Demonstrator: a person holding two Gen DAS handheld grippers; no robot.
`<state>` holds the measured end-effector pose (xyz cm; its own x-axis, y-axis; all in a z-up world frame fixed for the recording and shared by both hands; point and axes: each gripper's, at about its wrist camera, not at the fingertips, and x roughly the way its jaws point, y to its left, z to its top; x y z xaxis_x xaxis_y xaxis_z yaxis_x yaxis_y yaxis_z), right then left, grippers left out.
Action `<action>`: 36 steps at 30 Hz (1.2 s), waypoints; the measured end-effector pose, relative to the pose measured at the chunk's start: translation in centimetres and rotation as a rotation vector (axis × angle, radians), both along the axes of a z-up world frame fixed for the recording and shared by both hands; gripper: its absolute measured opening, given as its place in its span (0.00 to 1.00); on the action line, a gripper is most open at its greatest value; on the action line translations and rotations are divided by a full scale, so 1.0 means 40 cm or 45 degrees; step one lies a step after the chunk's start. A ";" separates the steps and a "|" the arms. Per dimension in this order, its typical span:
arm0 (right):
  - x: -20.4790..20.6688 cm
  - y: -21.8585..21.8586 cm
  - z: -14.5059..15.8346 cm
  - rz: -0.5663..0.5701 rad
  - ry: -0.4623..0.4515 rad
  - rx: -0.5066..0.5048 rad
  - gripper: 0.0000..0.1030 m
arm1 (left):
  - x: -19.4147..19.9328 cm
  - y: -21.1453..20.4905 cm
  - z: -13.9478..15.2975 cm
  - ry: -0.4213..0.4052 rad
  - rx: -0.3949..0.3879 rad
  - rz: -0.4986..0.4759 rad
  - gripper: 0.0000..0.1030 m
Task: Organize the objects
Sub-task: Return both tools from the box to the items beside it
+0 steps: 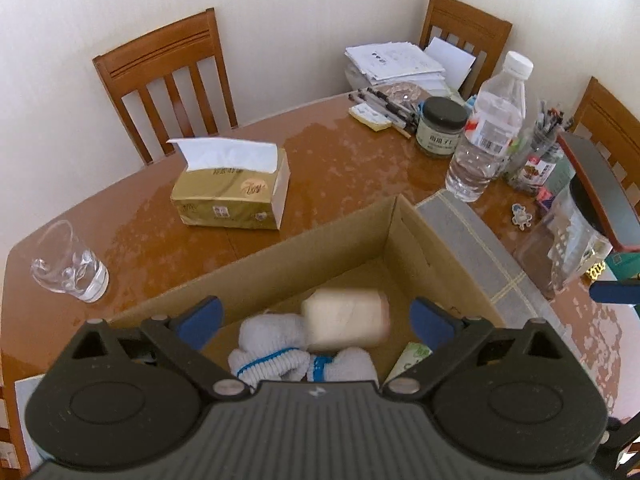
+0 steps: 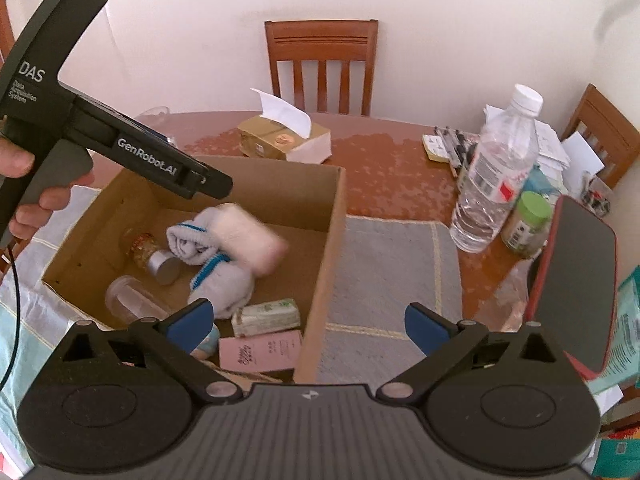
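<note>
At the bottom of the left wrist view the left gripper stands with its blue-padded fingers spread wide and nothing between them, poised over the cardboard box; just ahead of the fingertips, low in the centre of the frame, a pale roll shows blurred above the white knitted gloves that lie on the box floor, so I judge it is dropping or has just landed there, its long axis running across the frame from left to right. In the right wrist view the right gripper is likewise wide apart and empty, straddling the box's near right wall, with the grey placemat under its right finger. The left device reaches in from the upper left of that frame, a hand wrapped round its grip and its nose tilted down toward the roll, which makes it the nearer of the two. Also in the box, towards the lower left, are a small jar with a metal lid, a clear cup on its side, a green-printed packet and a pink box. Farther off on the table, things not yet boxed include a tissue pack at centre left, a drinking glass at far left and a water bottle at upper right
</note>
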<state>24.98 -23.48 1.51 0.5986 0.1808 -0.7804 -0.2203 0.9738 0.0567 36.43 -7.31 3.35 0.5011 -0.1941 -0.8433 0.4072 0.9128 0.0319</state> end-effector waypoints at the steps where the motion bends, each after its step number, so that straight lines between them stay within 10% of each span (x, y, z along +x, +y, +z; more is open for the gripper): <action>1: -0.002 -0.001 -0.003 -0.002 0.004 0.003 1.00 | -0.004 0.002 -0.003 0.005 0.006 0.007 0.97; 36: -0.184 0.053 -0.153 -0.057 0.134 -0.049 1.00 | -0.408 0.238 -0.021 -0.078 -0.071 0.370 0.97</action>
<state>17.63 -21.37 -4.61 0.5196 0.1245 -0.8453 -0.1709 0.9845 0.0399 20.12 2.21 2.50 0.5918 -0.0806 -0.8021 0.1279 0.9918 -0.0053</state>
